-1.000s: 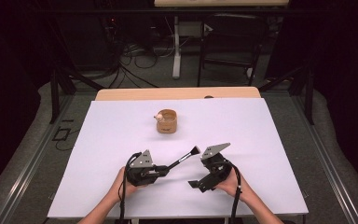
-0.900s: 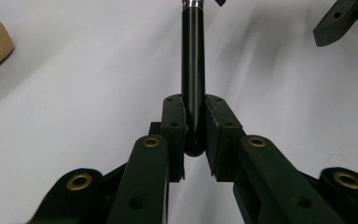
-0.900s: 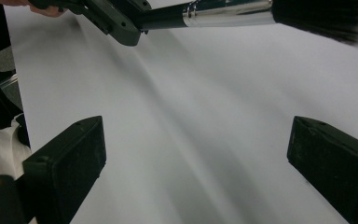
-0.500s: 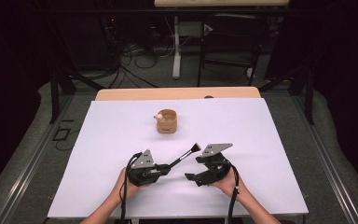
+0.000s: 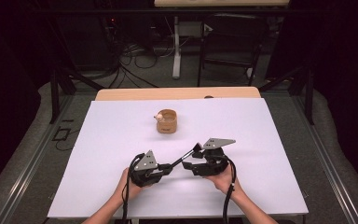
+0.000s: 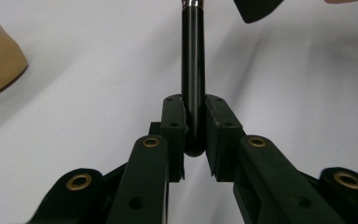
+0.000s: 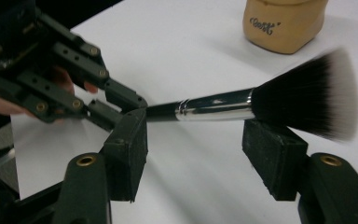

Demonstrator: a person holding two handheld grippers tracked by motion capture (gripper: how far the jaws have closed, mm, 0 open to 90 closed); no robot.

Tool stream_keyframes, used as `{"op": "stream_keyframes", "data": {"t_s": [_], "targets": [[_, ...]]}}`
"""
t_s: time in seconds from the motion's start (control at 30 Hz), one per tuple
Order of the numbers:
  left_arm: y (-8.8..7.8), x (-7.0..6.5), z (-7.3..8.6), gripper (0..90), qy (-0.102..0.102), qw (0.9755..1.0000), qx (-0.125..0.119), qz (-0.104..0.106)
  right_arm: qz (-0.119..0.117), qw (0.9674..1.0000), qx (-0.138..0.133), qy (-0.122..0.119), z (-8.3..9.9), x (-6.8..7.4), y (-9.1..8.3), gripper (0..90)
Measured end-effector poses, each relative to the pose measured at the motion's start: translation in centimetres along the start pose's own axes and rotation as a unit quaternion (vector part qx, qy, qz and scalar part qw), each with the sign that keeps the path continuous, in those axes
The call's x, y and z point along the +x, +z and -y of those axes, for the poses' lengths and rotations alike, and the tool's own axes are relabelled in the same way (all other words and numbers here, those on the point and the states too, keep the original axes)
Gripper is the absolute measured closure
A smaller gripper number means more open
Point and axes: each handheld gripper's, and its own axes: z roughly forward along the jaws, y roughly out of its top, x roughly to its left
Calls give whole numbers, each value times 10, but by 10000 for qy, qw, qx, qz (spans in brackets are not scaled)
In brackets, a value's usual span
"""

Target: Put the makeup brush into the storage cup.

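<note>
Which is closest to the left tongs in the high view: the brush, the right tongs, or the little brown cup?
1. Brush: clamped in the left tongs, touching.
2. Right tongs: just to their right, by the bristles.
3. Brown cup: farther back, mid-table.

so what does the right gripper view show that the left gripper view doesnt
Right gripper view alone: the brush whole, with its silver ferrule and white-tipped bristles, the right tool open on either side of it, and the left tool seen from outside.

Left gripper view alone: the handle's rounded end pinched between the left tool's pads.

Both: the brush's black handle, the tan cup and the white table.
</note>
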Motion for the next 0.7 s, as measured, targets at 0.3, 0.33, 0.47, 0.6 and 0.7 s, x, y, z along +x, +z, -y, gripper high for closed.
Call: {"op": "stream_keyframes", "data": {"t_s": [0.3, 0.33, 0.47, 0.6, 0.7], "targets": [[4, -2, -1, 790, 29, 10000, 9, -14, -16, 9991, -322, 290, -2, -5, -2, 514], [5, -3, -1, 790, 39, 10000, 2, -17, -8, 9989, -355, 309, -3, -5, -3, 526], [7, -5, -2, 790, 58, 10000, -21, -66, 36, 9982, -487, 354, -4, -5, -4, 582], [9, -6, -2, 790, 36, 10000, -8, -87, -41, 9975, -556, 433, -5, -5, -4, 611], [11, -6, -2, 788, 56, 9999, 8, -123, -96, 9969, -656, 435, -5, -4, -5, 644]]}}
